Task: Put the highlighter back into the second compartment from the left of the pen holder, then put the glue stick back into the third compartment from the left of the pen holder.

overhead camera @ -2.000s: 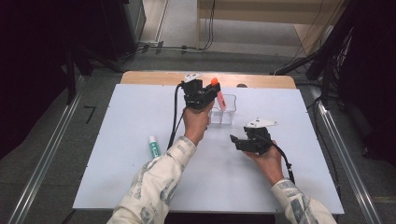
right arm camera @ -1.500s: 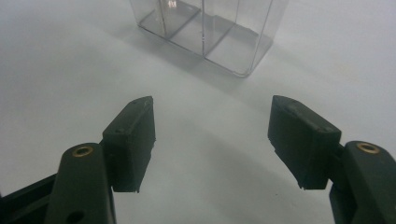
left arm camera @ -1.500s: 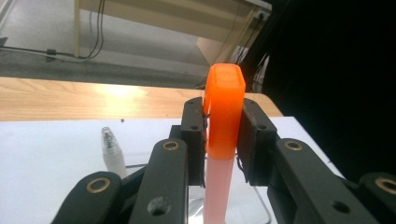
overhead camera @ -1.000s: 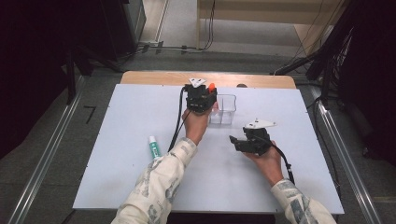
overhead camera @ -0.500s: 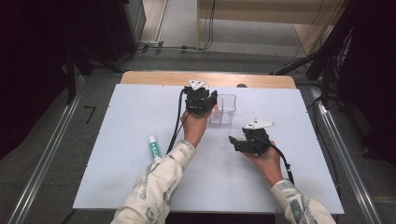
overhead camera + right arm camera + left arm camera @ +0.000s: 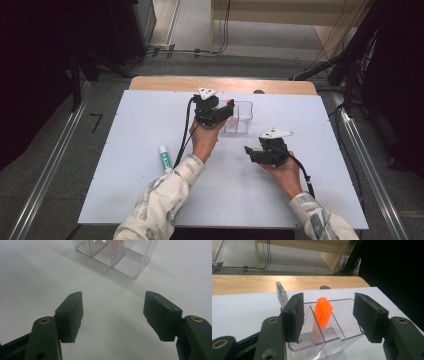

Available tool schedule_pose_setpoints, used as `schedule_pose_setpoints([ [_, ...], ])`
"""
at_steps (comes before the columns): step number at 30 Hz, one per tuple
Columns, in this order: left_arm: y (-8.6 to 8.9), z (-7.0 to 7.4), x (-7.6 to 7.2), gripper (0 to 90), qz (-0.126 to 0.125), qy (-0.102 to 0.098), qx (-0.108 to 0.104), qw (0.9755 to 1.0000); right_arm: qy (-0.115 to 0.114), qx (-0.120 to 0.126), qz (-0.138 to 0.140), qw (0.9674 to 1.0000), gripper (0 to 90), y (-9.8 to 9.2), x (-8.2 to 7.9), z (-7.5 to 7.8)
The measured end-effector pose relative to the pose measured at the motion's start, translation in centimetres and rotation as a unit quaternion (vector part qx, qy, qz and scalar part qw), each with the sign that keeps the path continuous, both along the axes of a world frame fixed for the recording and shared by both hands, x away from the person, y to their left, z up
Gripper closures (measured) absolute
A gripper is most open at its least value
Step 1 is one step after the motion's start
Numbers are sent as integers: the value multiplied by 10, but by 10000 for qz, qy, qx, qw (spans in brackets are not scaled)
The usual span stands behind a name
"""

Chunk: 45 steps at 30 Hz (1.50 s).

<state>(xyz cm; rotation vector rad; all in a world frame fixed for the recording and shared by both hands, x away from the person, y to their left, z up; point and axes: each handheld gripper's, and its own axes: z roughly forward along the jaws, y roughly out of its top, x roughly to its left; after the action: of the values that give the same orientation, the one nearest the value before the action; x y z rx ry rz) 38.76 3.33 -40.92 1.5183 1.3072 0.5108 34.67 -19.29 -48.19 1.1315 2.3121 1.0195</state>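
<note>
A person sits at a white table (image 6: 125, 180) with a gripper in each hand. The left gripper (image 6: 220, 112) is held out toward the far middle of the table, right up against a clear plastic box (image 6: 239, 117). In the left gripper view its 2 jaws stand wide apart with nothing between the pads, and the clear plastic box (image 6: 337, 325) sits just beyond them. The box has thin inner walls that split it into compartments. An orange marker (image 6: 321, 318) stands upright in it, leaning slightly against a divider, its cap rising above the rim. From the high view, a bit of the orange marker (image 6: 229, 103) peeks out beside the left gripper. A clear pen-like thing with a grey tip (image 6: 282, 293) stands up just behind the left jaw; whether it is inside the box or beside it, I cannot tell.

The right gripper (image 6: 250, 151) rests low over the table, nearer the person and to the right of the box, well apart from it. In the right gripper view its jaws are also spread wide and empty, with bare white tabletop under them and the box (image 6: 117, 257) farther ahead.

A green and white tube (image 6: 164, 158) lies flat on the table, just beside the person's left sleeve (image 6: 160, 200). A wooden strip (image 6: 165, 83) runs along the far edge behind the white surface.
</note>
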Motion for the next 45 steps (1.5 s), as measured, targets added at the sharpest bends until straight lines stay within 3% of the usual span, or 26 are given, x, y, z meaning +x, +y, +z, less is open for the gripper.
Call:
schedule_pose_setpoints([
  [12, 16, -5, -16, 226, 116, 50, 15, 9999, 4, -17, 28, 10000, 307, 2, -1, -1],
  [18, 26, -5, -26, 191, 108, 65, 17, 9999, -9, 11, 55, 10000, 307, 4, -2, 0],
  [45, 92, -30, -59, 179, 599, 236, 246, 9976, -72, 65, 292, 9995, 280, 26, -6, 2],
])
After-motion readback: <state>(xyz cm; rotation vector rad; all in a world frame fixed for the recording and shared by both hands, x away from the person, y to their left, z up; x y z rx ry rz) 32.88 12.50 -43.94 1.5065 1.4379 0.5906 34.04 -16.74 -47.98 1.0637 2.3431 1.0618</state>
